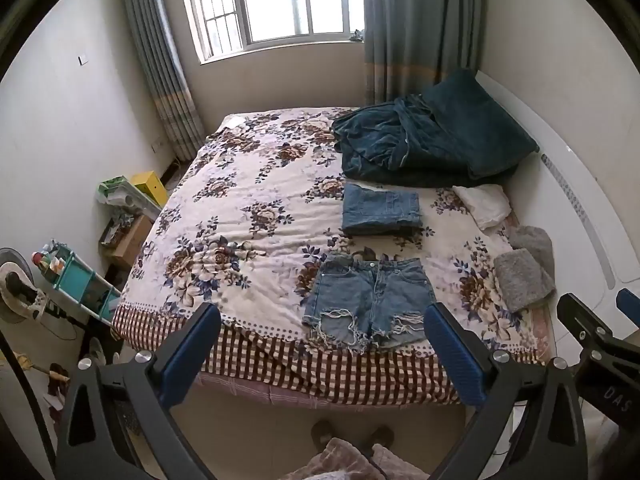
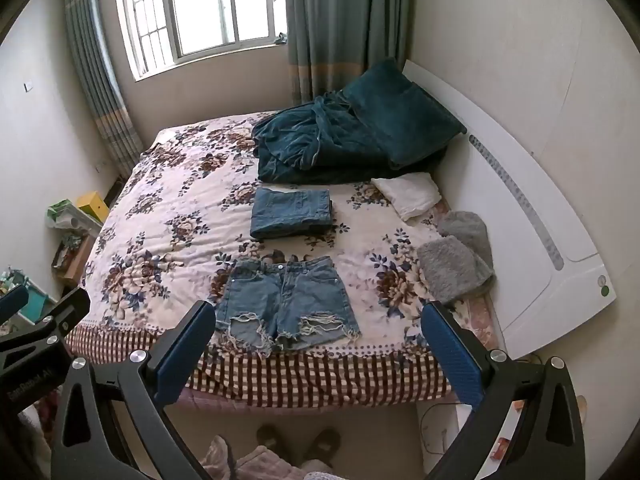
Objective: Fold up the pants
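Bedroom w/ a window and grey-blue curtains; the bed, under a floral cover w/ a red-check hem, took up most of both views. At its head lay a rumpled dark teal blanket and matching pillow, then a small white pillow and grey fuzzy cloths toward the headboard side.

Task item: the denim shorts lay flat and spread near the foot edge, waistband away from me, frayed hems toward me. Just beyond them sat a folded jeans stack, apart from the shorts.

My left tool hung off the bed's foot edge, jaws wide, holding nothing. My right tool was the same: wide, empty, short of the shorts.

Judging the step as the approach for a first fold, I'd have pinched one side at waistband and hem corners, carried it over the fly line, and matched edges before letting go. Frayed threads could snag, so grip solid denim, not fringe.

Containers: a teal rack by the left wall held small bottles etc.; a cardboard box and a yellow box sat further along, contents unclear.
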A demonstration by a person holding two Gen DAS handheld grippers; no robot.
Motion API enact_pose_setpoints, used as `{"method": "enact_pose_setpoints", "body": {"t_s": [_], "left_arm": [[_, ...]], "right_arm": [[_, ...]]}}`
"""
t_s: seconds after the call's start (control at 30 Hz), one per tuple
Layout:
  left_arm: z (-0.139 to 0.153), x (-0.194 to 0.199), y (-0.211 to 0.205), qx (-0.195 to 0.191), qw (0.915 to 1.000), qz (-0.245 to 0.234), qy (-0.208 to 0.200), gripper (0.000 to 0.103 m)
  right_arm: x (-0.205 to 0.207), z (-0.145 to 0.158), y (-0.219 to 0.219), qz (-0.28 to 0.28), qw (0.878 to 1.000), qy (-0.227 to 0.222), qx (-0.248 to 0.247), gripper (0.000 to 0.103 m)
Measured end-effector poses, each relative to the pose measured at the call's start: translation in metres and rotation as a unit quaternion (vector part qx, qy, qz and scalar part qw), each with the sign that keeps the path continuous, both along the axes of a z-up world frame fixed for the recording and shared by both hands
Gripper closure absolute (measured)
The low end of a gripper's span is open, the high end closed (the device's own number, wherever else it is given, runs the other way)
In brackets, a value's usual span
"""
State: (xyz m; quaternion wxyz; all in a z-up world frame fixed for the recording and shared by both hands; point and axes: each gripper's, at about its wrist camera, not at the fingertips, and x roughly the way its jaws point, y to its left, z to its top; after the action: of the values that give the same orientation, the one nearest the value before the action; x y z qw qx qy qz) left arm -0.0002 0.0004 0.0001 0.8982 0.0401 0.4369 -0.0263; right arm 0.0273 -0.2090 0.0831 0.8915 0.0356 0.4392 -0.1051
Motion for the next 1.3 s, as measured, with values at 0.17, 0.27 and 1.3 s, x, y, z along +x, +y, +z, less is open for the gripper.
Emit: {"method": "enact_pose_setpoints", "body": {"t_s": [0.17,0.27,1.3], "left_arm": [[0.000,0.000,0.000,0.004,1.0000,-0.001,0.000,0.000],[0.000,0.000,0.000,0.005,1.0000,-0.003,0.000,0.000],[0.006,0.003,-0.012,0.008,1.0000,-0.001,-0.003,0.000]], "right_arm": [[0.000,0.000,0.000,0.001,1.000,0.000,0.004,0.000],[0.000,-0.001,0.000,-0.001,1.000,0.000,0.005,0.000],[0.000,0.001,-0.002,-0.003,1.000,-0.002,0.011,0.000]]}}
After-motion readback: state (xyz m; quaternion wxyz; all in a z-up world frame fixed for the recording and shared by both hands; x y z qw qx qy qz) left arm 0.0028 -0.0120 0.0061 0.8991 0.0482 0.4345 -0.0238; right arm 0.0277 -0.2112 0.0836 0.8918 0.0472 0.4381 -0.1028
